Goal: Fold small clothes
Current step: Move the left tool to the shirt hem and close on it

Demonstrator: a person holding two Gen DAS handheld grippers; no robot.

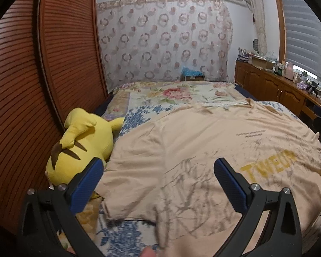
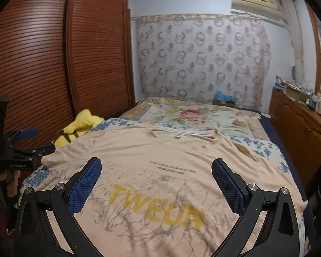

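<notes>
The peach T-shirt [image 2: 160, 156] spread on the bed carries large yellow capitals that read "TWEUN", or something close to it, since the last letters are smeared by blur. Above that word run two short lines of small dark print, too fine to read in either view. On the black body of the left claw [image 2: 27, 138], seen from the right wrist, small pale lettering appears to read "GenRobot.AI".

My two grippers' fingers [image 2: 226, 184] carry blue, finely textured pads on matt black plastic arms with shiny metal pivots. Under them I see a peach cotton-like T-shirt [image 2: 171, 156], soft and creased, beside a fuzzy yellow plush toy [image 1: 83, 143] and glossy ribbed reddish wooden wardrobe doors [image 1: 32, 75].
</notes>
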